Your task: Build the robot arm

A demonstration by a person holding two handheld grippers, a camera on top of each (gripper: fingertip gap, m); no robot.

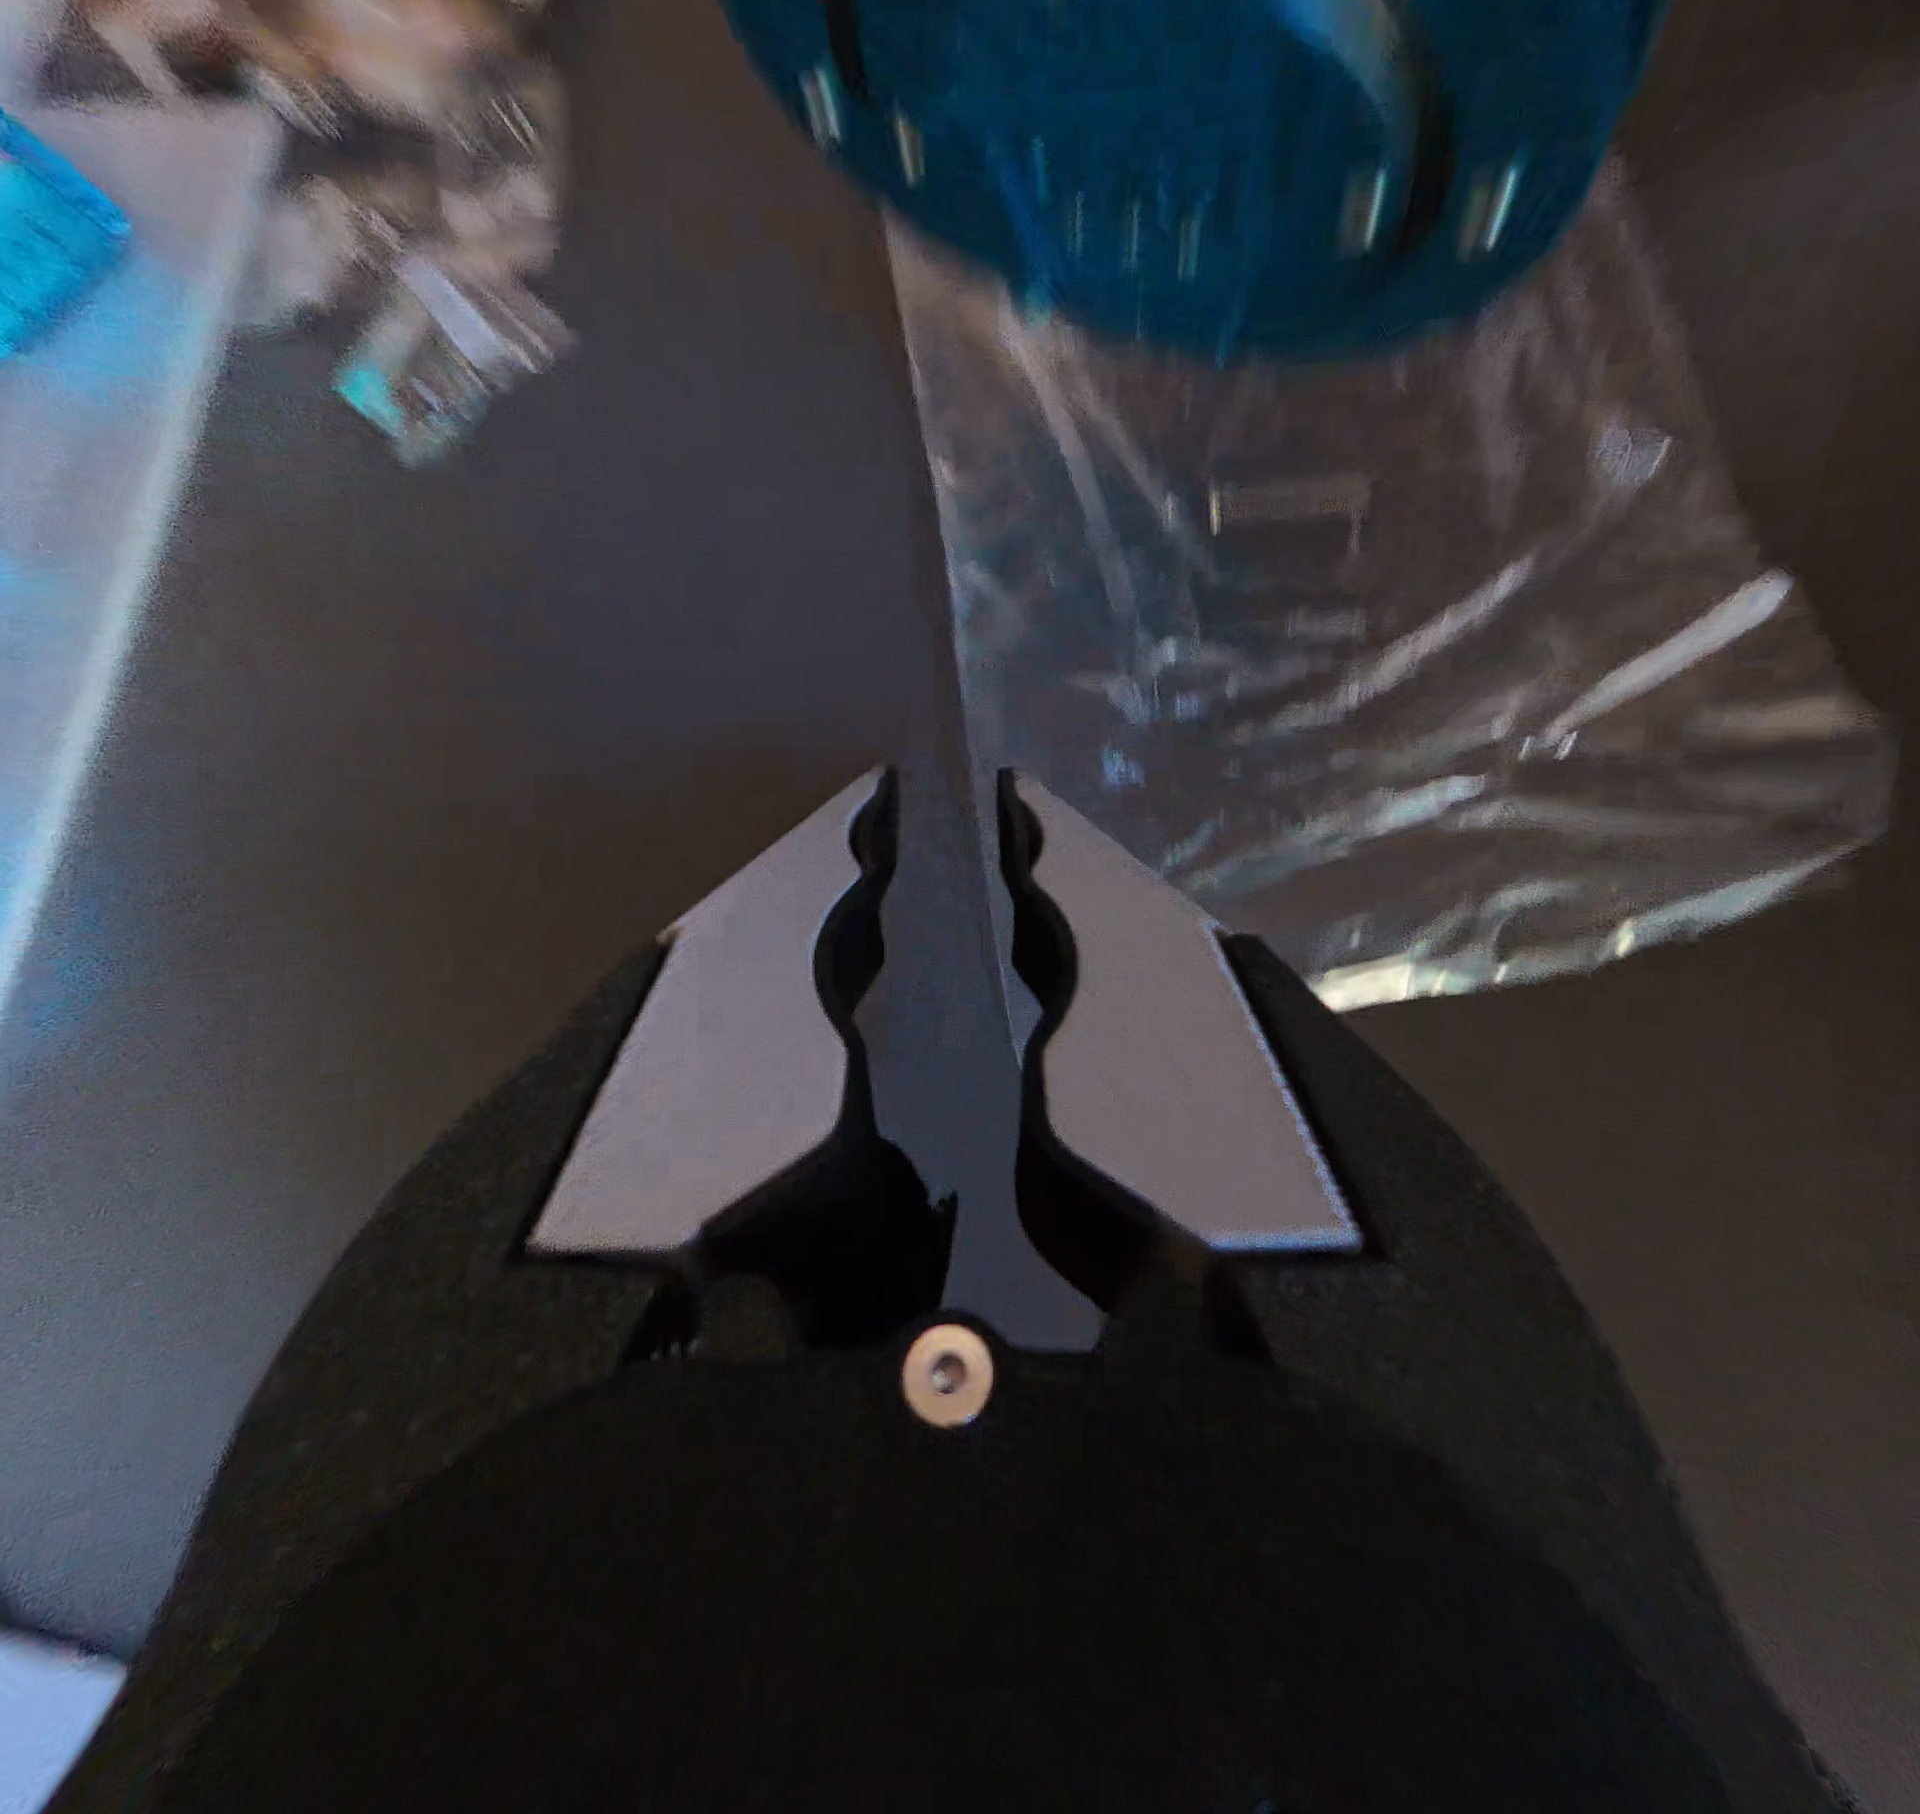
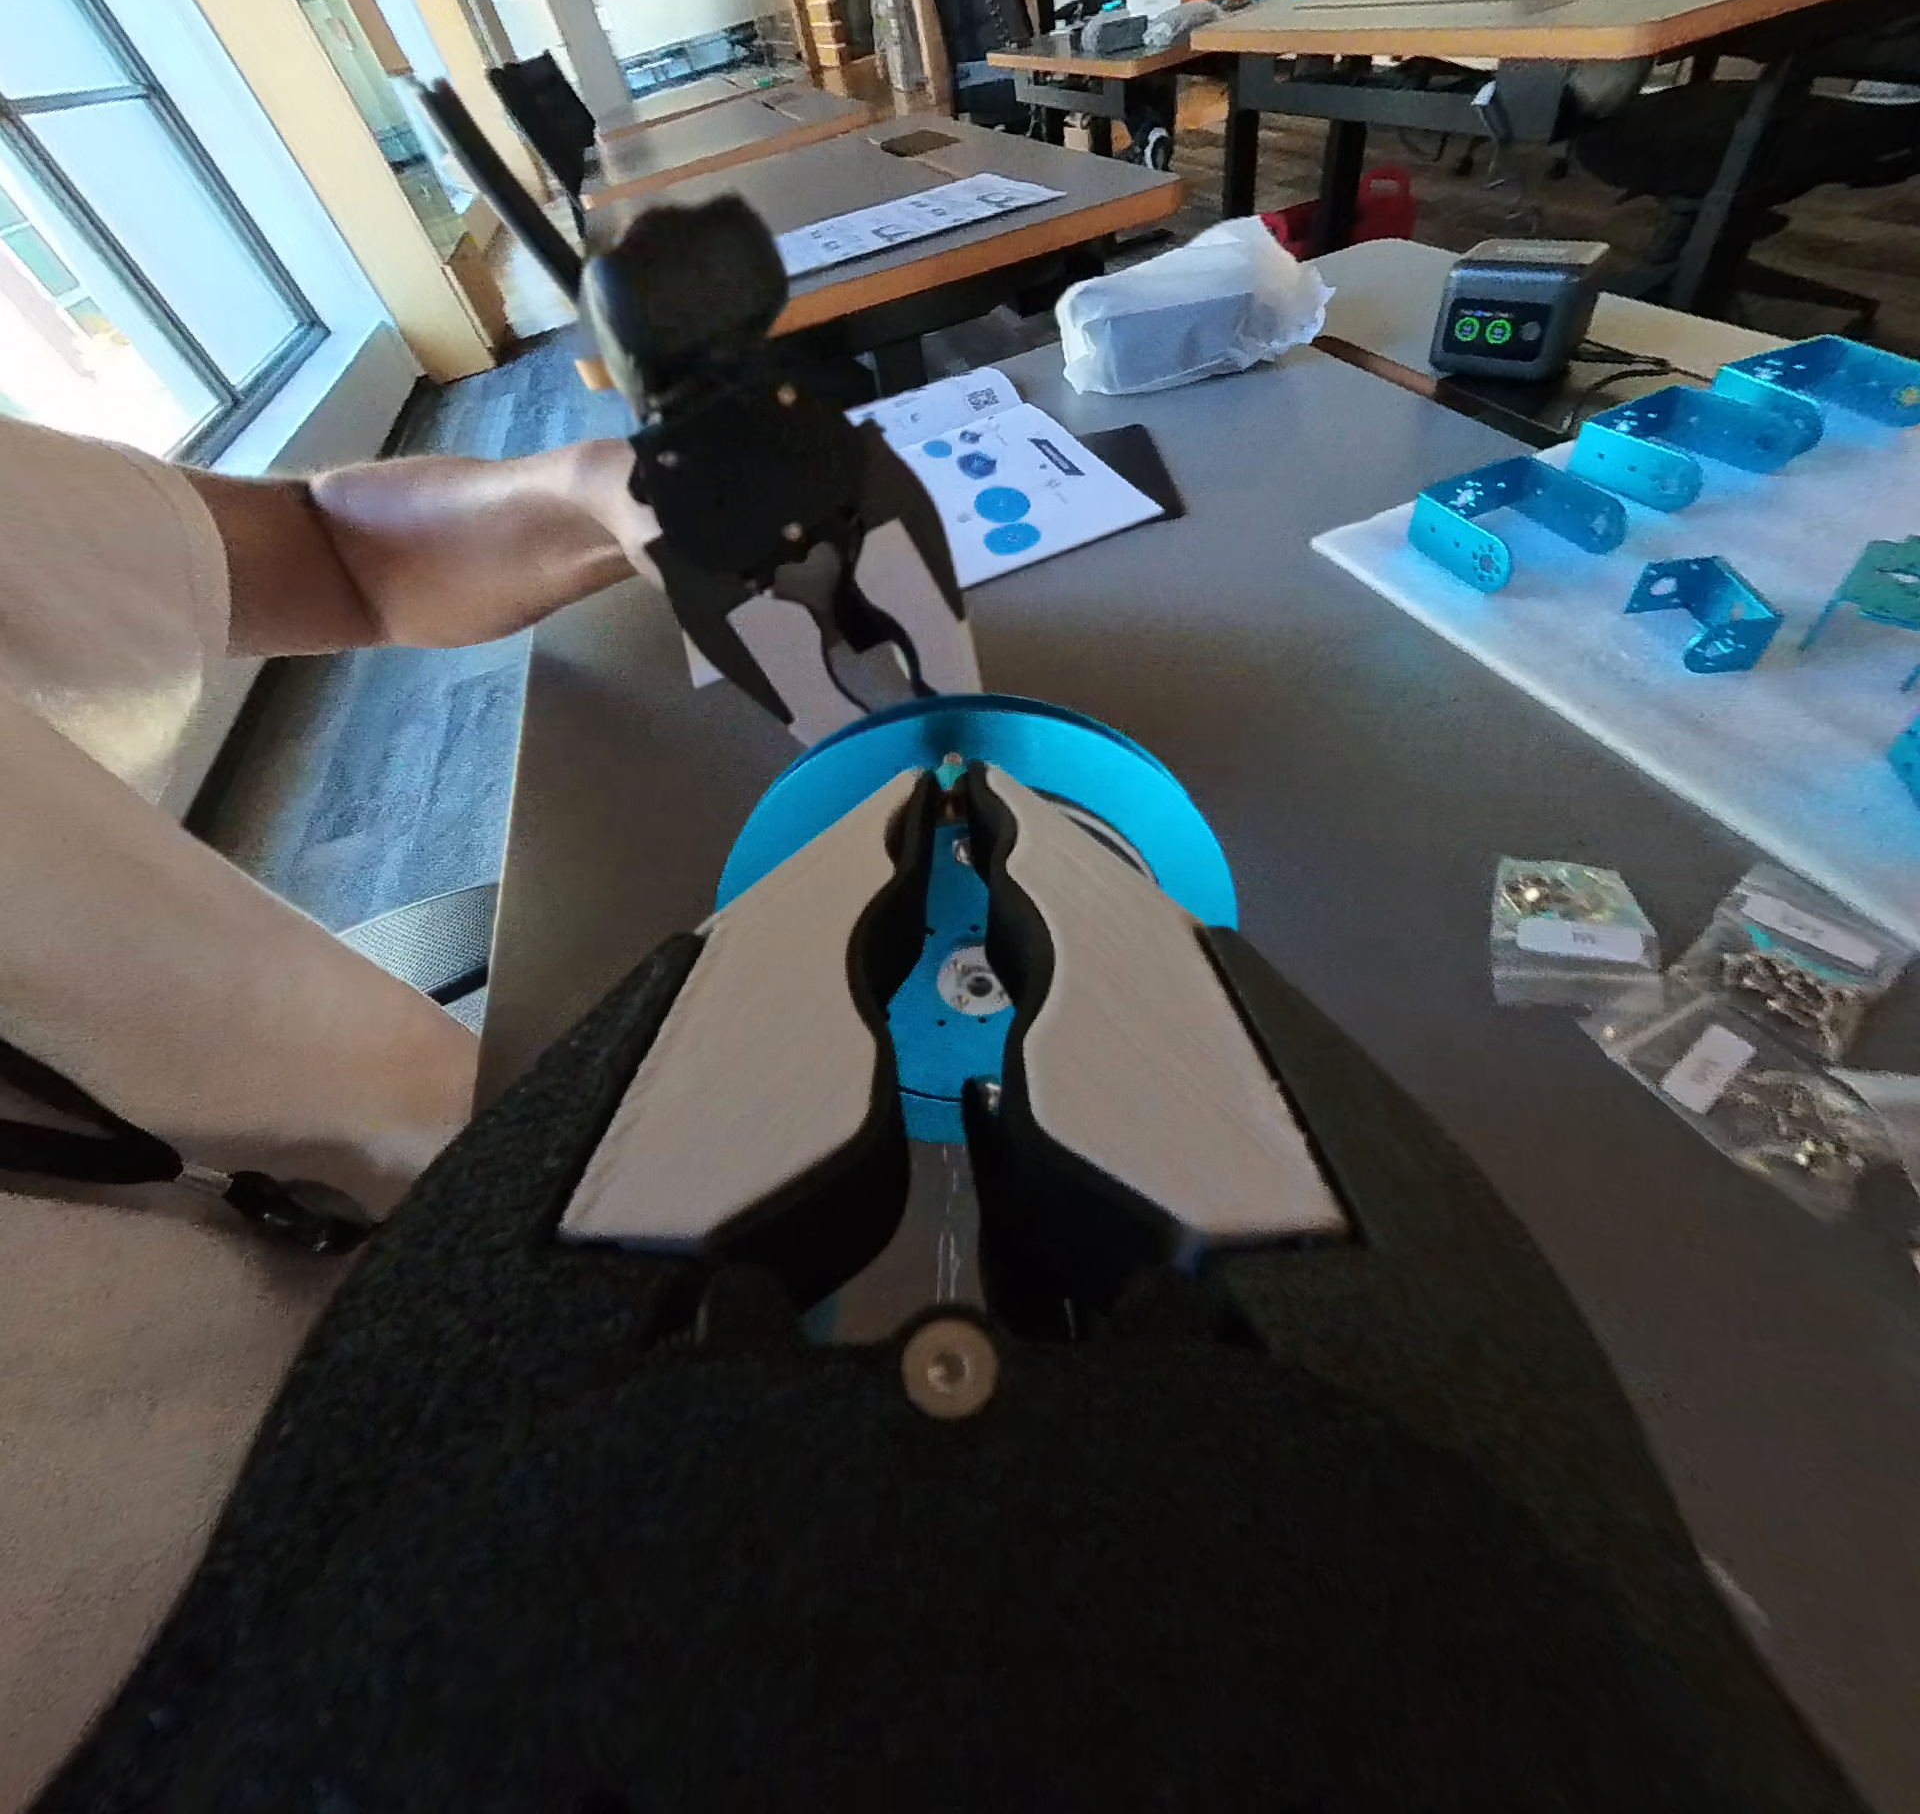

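My right gripper (image 2: 948, 777) is closed on the blue wheel (image 2: 977, 829), pinching its face plate from the near side, so the disc stands on edge straight ahead of the fingers, its axle running along them; my left gripper (image 1: 943, 777) is closed too, nipping a clear plastic bag (image 1: 1351, 642) that trails from the wheel's rim; in the right wrist view the left gripper comes in from beyond the wheel, tips just at its top edge. Right of the wheel lie small bags of screws (image 2: 1704, 995); farther right, blue brackets (image 2: 1517, 517) on a white sheet (image 2: 1558, 684); beyond the wheel, an open leaflet (image 2: 1049, 486) on the grey table (image 2: 1299, 642).
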